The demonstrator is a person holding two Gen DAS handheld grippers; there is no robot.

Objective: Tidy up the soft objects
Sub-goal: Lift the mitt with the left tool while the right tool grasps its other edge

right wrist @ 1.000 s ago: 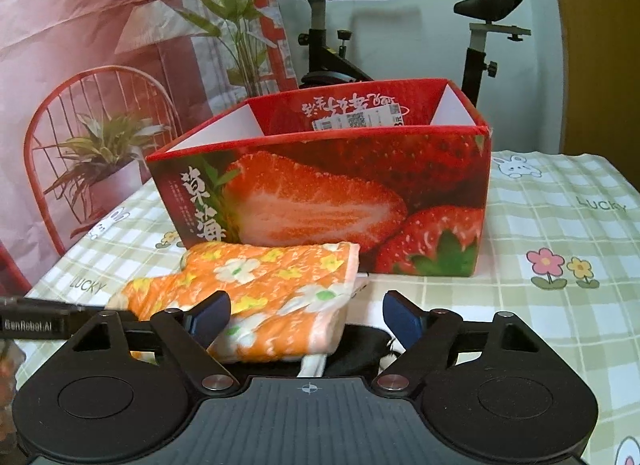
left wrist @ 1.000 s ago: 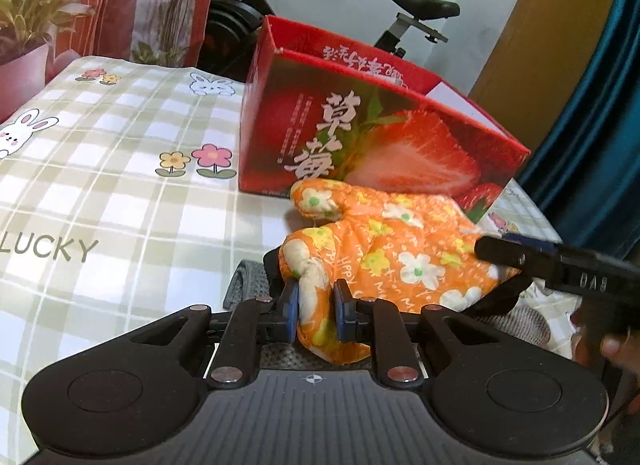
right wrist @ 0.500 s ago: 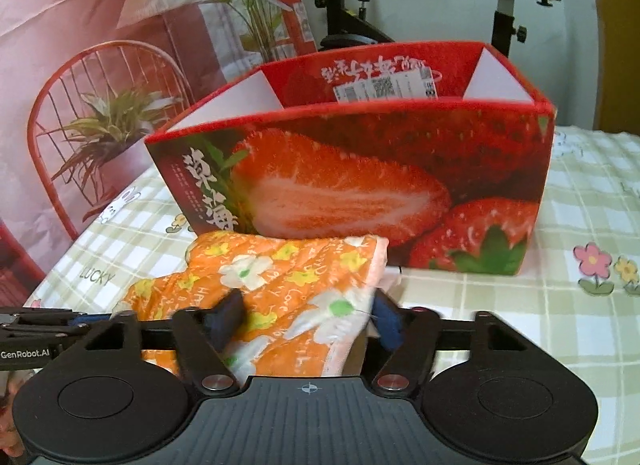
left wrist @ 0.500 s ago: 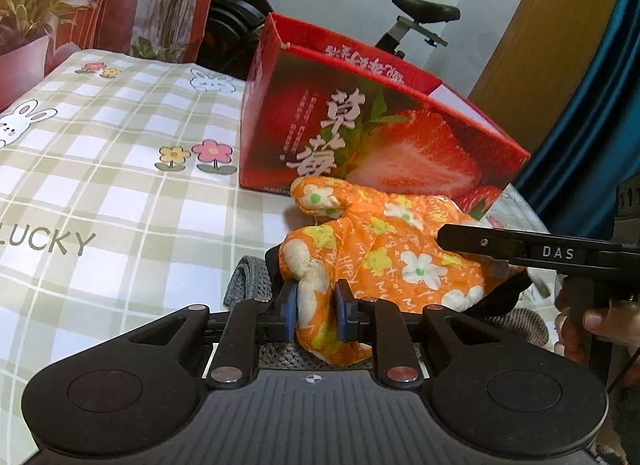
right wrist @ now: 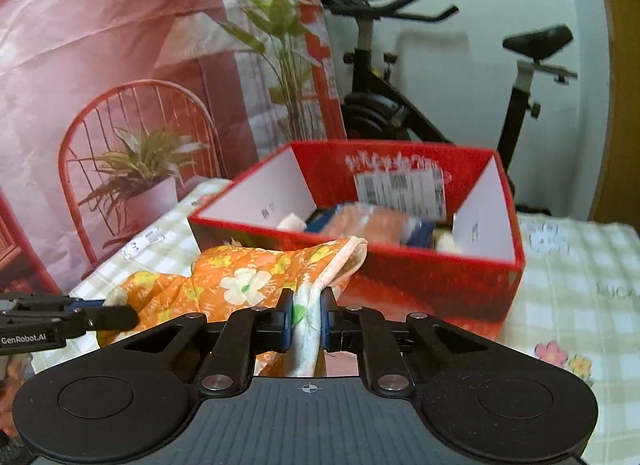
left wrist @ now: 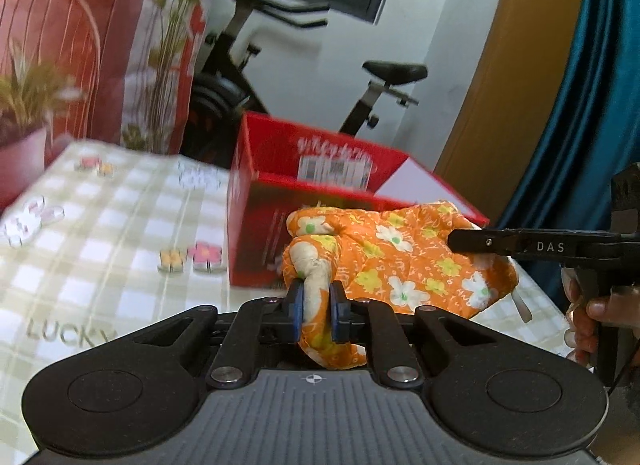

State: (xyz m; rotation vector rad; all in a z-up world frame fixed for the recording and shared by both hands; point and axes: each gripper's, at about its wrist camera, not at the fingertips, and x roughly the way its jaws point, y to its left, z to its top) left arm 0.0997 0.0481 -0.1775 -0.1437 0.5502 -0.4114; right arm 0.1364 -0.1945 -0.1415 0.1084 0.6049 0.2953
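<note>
Checked cloth covers the worktop (left wrist: 120,225) in the left wrist view, the red strawberry box (left wrist: 280,201) behind; the left tongs (left wrist: 316,311) are closing, pinching the orange floral cloth (left wrist: 400,261), lifted before the box, while the right tongs (left wrist: 472,243) grip its far edge. Right wrist view: the box (right wrist: 400,277) holds blurred soft items (right wrist: 372,223); the right tongs (right wrist: 306,317) clamp the cloth (right wrist: 240,281).

The orange floral cloth (left wrist: 400,257) covers the lower right of the red box (left wrist: 256,241) front in the left wrist view, and the label (right wrist: 400,193) inside the box is too blurred to read. In the right wrist view, the soft items (right wrist: 372,225) in the box are smeared beyond telling apart. The tablecloth (left wrist: 80,233) lettering is cut short by the gripper body.
</note>
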